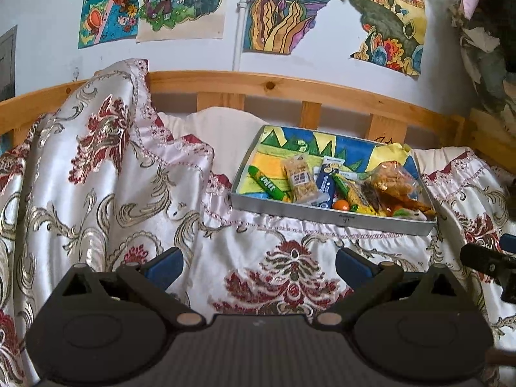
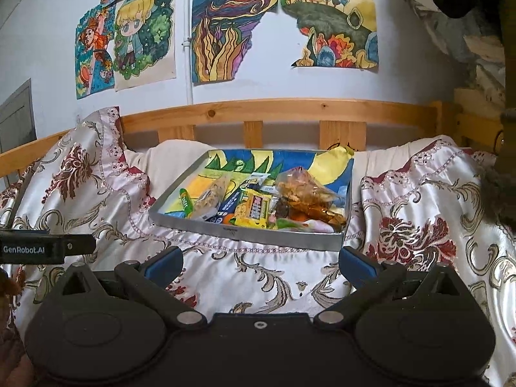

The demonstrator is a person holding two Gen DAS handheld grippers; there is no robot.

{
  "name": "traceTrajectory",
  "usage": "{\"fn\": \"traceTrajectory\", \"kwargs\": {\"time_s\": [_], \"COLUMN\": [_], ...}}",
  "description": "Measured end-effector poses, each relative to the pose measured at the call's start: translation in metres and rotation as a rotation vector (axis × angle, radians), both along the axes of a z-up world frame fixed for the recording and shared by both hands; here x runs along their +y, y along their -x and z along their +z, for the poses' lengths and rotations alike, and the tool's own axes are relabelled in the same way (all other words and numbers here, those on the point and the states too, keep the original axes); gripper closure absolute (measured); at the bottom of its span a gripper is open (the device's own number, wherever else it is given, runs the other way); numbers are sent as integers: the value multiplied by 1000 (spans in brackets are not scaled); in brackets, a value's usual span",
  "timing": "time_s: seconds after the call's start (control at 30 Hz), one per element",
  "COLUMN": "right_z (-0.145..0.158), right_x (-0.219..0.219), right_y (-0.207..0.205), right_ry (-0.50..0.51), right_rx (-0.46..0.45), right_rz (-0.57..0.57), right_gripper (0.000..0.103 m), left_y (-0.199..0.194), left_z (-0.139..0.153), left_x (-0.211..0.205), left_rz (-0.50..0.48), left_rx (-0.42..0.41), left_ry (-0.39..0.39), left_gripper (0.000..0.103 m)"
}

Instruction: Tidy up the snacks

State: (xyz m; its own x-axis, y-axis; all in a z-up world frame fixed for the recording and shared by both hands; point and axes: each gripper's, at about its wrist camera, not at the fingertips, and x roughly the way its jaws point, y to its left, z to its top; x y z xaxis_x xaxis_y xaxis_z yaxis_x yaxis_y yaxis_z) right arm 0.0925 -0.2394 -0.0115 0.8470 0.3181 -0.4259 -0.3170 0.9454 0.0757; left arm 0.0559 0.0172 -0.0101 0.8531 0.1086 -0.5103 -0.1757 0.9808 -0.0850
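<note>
While our left gripper (image 1: pixel 258 266) and right gripper (image 2: pixel 259 264) hover spread wide and empty over the satin bedspread (image 1: pixel 129 200), snacks (image 2: pixel 254 208) crowd the tray (image 2: pixel 258 233)

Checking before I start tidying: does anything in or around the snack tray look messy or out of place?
Yes. The snacks are heaped in the near right corner of the tray, overlapping each other, while its far left part is bare. Both grippers, left and right, are open and empty.
</note>
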Motion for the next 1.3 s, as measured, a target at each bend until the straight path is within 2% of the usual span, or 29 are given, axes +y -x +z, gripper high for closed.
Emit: {"fn": "traceTrajectory", "kwargs": {"time_s": [0.27, 1.3], "right_z": [-6, -8], "right_x": [4, 8], "right_y": [-3, -2], "right_ry": [-4, 6], "right_rx": [25, 39], "right_rz": [11, 47], "right_gripper": [1, 1], "left_y": [3, 5], "left_z": [-9, -8], "left_x": [1, -1], "left_rz": [6, -5], "left_rx": [20, 15], "left_ry": [1, 3], "left_gripper": [0, 0]}}
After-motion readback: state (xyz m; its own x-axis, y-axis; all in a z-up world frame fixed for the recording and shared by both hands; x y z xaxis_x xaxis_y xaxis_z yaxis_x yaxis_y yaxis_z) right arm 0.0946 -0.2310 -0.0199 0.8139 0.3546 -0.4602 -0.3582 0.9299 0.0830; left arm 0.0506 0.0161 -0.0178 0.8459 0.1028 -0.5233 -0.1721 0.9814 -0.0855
